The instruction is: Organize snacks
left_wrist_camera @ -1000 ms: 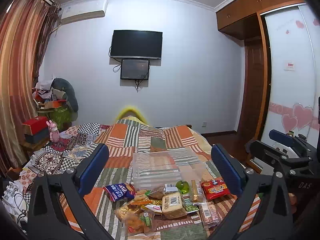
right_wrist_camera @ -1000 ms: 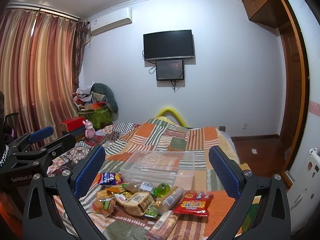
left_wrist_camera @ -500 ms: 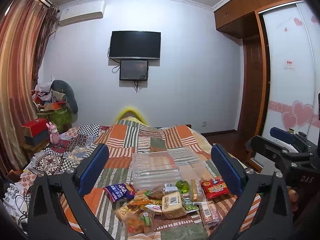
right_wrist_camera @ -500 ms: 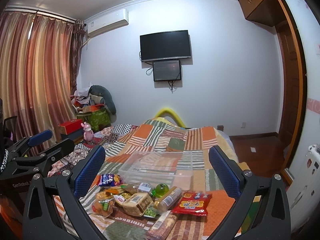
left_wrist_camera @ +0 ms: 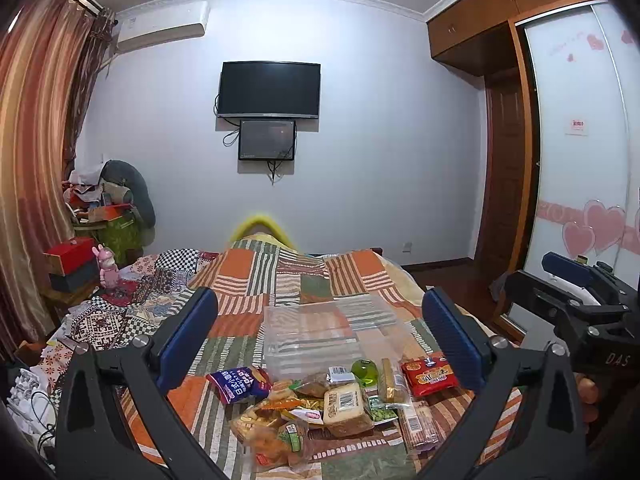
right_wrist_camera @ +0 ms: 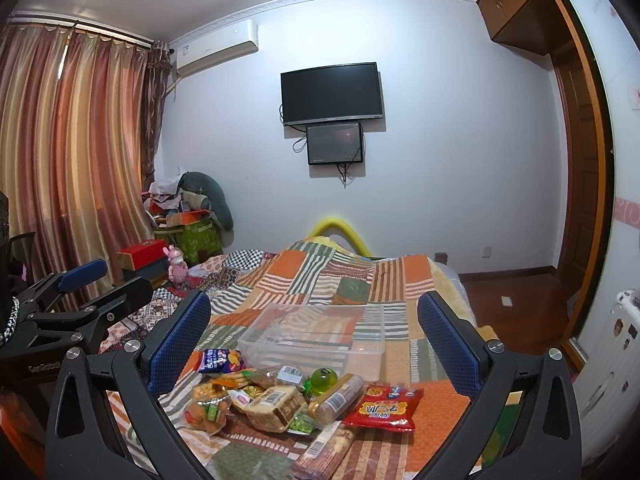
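Between both grippers' wide-spread jaws, left (left_wrist_camera: 320, 336) and right (right_wrist_camera: 314, 332) gripping nothing, snacks (left_wrist_camera: 320, 400) lie heaped on the quilt (left_wrist_camera: 256, 280) near its front edge. Just behind, touching the heap, a clear bin (right_wrist_camera: 316, 336) sits empty. Beyond it the quilt lies bare to the far edge.

Bottom edge crops biscuit sleeve (right_wrist_camera: 324, 456); label print (left_wrist_camera: 345, 400) illegible
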A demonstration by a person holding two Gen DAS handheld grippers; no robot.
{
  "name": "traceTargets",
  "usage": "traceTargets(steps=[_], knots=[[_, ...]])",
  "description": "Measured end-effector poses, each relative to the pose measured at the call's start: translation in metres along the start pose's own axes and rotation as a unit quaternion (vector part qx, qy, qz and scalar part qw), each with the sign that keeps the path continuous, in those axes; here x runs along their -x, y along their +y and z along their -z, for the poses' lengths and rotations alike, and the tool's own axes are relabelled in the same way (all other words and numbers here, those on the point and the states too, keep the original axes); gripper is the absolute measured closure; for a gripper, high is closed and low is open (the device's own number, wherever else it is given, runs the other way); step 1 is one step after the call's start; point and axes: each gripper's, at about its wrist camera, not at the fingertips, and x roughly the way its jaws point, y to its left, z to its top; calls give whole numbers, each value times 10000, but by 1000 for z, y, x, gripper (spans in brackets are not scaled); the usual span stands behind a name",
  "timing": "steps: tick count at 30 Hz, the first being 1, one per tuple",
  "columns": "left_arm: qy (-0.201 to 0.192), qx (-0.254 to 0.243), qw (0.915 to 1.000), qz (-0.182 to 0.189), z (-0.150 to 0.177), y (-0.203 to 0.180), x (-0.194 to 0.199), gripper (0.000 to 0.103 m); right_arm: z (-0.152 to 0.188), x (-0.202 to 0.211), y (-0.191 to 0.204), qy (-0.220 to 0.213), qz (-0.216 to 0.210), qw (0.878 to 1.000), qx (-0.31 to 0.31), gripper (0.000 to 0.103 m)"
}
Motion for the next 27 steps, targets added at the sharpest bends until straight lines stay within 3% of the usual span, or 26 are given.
traceTargets(steps=[27], knots=[[-20,-15,10000,-65,1,1,0,0,6,-2,4,-42,19,10000,65,0]])
